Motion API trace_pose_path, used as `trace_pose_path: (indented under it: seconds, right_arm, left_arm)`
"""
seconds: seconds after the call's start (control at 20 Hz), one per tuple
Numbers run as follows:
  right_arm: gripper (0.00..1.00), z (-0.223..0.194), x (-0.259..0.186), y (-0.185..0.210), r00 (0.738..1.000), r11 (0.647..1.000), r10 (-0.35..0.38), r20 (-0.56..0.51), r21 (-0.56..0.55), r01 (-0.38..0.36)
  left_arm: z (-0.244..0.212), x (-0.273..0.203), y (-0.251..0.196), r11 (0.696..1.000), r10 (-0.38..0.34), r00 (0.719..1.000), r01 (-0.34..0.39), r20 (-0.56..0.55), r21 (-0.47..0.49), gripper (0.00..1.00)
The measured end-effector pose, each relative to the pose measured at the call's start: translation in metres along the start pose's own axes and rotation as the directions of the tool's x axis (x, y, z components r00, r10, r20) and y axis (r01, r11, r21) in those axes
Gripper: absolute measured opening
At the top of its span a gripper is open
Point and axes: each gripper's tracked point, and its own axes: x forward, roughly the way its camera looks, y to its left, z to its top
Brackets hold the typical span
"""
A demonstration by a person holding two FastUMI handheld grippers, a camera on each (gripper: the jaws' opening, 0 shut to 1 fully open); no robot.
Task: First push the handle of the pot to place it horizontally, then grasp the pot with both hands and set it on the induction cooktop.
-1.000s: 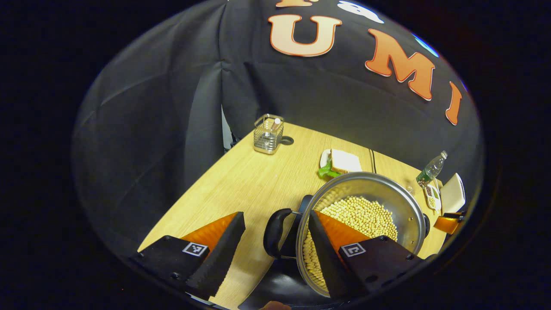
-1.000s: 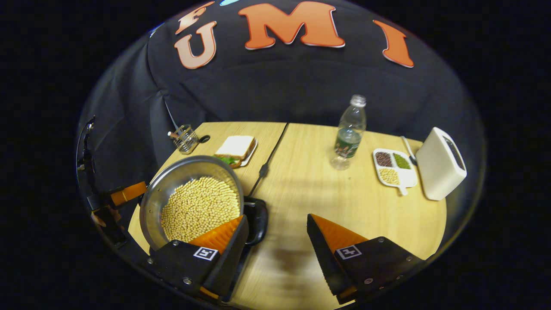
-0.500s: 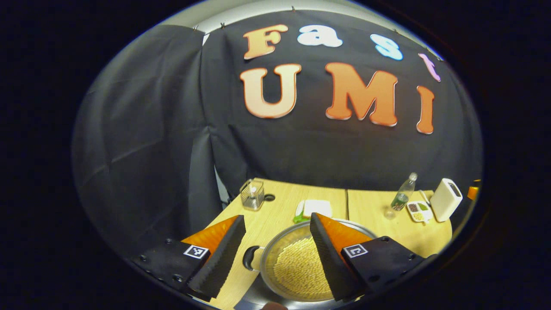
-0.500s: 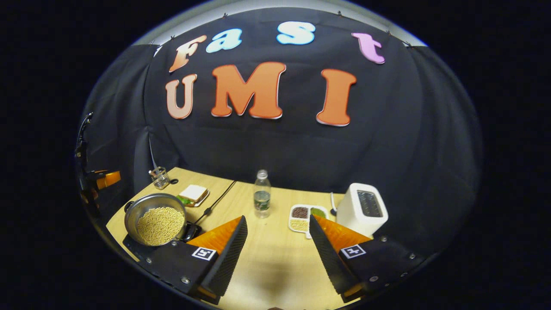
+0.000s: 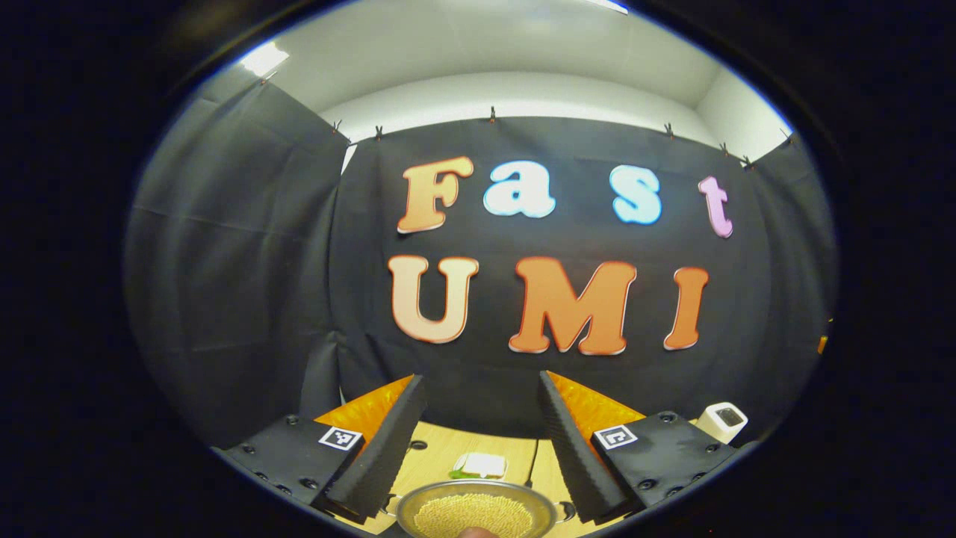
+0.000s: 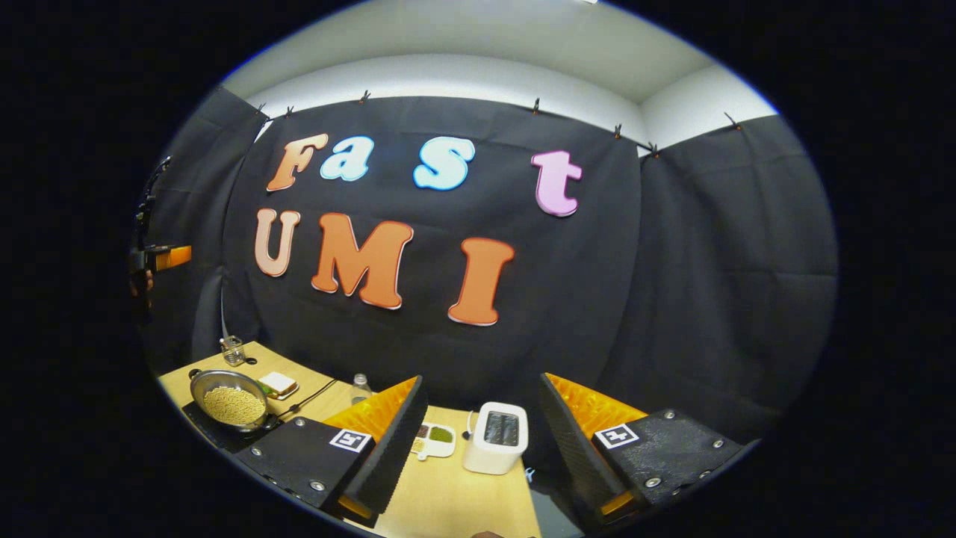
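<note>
We judge the task finished or nearly so: in the right gripper view the pot (image 6: pixel 228 402), full of pale beans, sits on a dark slab we take for the induction cooktop (image 6: pixel 200 418), at the left end of the wooden table (image 6: pixel 455 497). Right of the pot come a sandwich (image 6: pixel 277 384), a bottle (image 6: pixel 360 388), a sectioned dish (image 6: pixel 433 437) and a white appliance (image 6: pixel 499 437). The left gripper (image 5: pixel 478 422) and right gripper (image 6: pixel 482 418) both hang well above the pot, fingers spread, holding nothing. Black cloth walls the booth under a white ceiling.

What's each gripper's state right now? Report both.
Left gripper: open, holding nothing.
Right gripper: open, holding nothing.
</note>
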Motion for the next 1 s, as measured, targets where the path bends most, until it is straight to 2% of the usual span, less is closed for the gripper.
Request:
trace_pose_path:
  seconds: [0.25, 0.3, 0.4, 0.5, 0.7, 0.75, 0.85, 1.0]
  right_arm:
    - [0.93, 0.062, -0.034, -0.032, 0.994, 1.0, -0.028, 0.103, 0.012, 0.027]
    - [0.97, 0.071, -0.037, -0.04, 0.992, 0.999, -0.04, 0.119, 0.02, 0.038]
    - [0.98, 0.091, -0.041, -0.052, 0.985, 0.998, -0.068, 0.157, 0.022, 0.065]
    - [0.95, 0.115, -0.047, -0.058, 0.975, 0.996, -0.087, 0.205, 0.024, 0.084]
    - [0.92, 0.153, -0.058, -0.06, 0.957, 0.994, -0.113, 0.268, 0.032, 0.108]
    - [0.95, 0.159, -0.057, -0.057, 0.953, 0.993, -0.115, 0.279, 0.033, 0.11]
    - [0.97, 0.171, -0.063, -0.06, 0.946, 0.993, -0.122, 0.301, 0.039, 0.115]
    - [0.95, 0.185, -0.063, -0.053, 0.938, 0.994, -0.113, 0.327, 0.044, 0.104]
  left_arm:
    - [0.091, -0.013, -0.028, 0.998, -0.052, 0.989, 0.058, 0.142, -0.04, 0.96]
    - [0.108, -0.018, -0.034, 0.995, -0.066, 0.981, 0.078, 0.181, -0.062, 0.96]
    - [0.133, -0.025, -0.041, 0.989, -0.091, 0.965, 0.116, 0.247, -0.092, 0.97]
    - [0.157, -0.028, -0.038, 0.992, -0.077, 0.95, 0.103, 0.301, -0.071, 0.96]
    - [0.187, -0.041, -0.049, 0.991, -0.093, 0.919, 0.122, 0.383, -0.051, 0.96]
    - [0.192, -0.043, -0.05, 0.991, -0.095, 0.912, 0.126, 0.399, -0.05, 0.97]
    - [0.202, -0.043, -0.045, 0.991, -0.083, 0.901, 0.118, 0.425, -0.056, 0.96]
    - [0.21, -0.05, -0.037, 0.99, -0.067, 0.89, 0.115, 0.451, -0.079, 0.96]
